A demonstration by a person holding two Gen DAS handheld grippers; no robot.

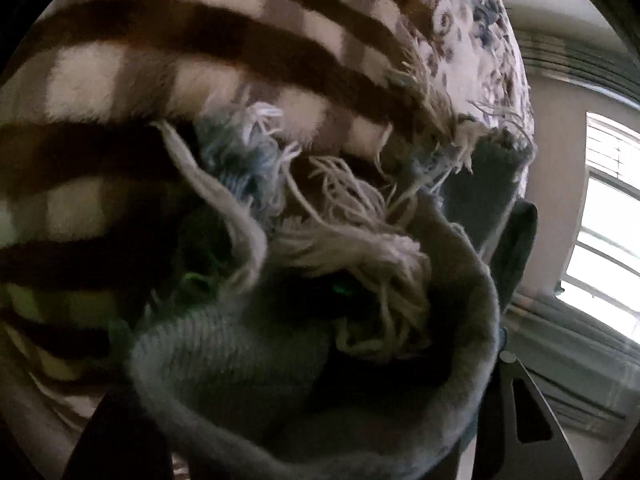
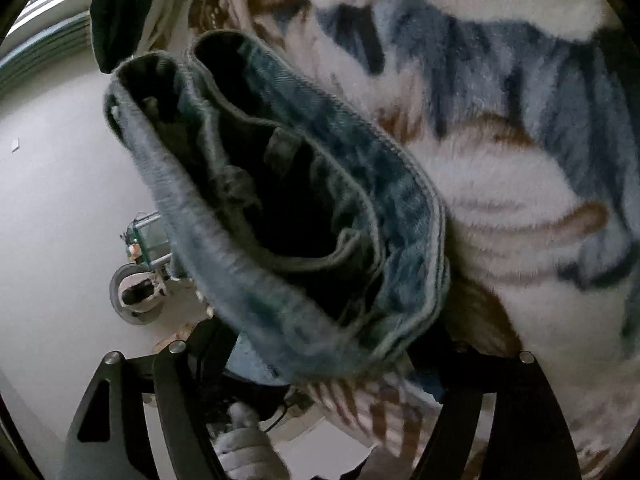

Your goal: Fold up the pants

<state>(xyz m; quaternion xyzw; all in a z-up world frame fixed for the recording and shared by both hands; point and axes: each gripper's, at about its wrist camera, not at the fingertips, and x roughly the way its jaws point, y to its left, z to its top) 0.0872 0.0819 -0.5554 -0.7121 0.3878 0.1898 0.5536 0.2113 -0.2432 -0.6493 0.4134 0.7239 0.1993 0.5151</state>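
- The jeans (image 2: 320,216) are the landmark here: faded blue denim, bunched up and lifted off the bed, filling the middle of both wrist views.
- In the right wrist view the waistband end faces the camera, open like a pocket, with a belt loop (image 2: 282,146) on the inner side and a dark interior.
- The right gripper (image 2: 320,364) sits right under that waistband end. Its two black arms rise from the bottom edge on either side of the denim, and the jaws look clamped on the jeans, though the fabric covers the actual tips.
- Behind the jeans in that view is a fuzzy blanket (image 2: 500,184), white with blue and brown streaks.
- Left of the jeans there's pale floor (image 2: 52,208), with a small wheeled cart-like thing (image 2: 140,272), too blurry to name properly.
- In the left wrist view you get the frayed leg hem (image 1: 360,256), white threads hanging everywhere, with a denim fold (image 1: 224,360) curled below it.
- The left gripper (image 1: 328,432) is nearly buried by the denim, so I can't tell how its jaws stand.
- Above the jeans there is a brown and white checked blanket (image 1: 200,56), and a bright window (image 1: 608,240) off to the right.
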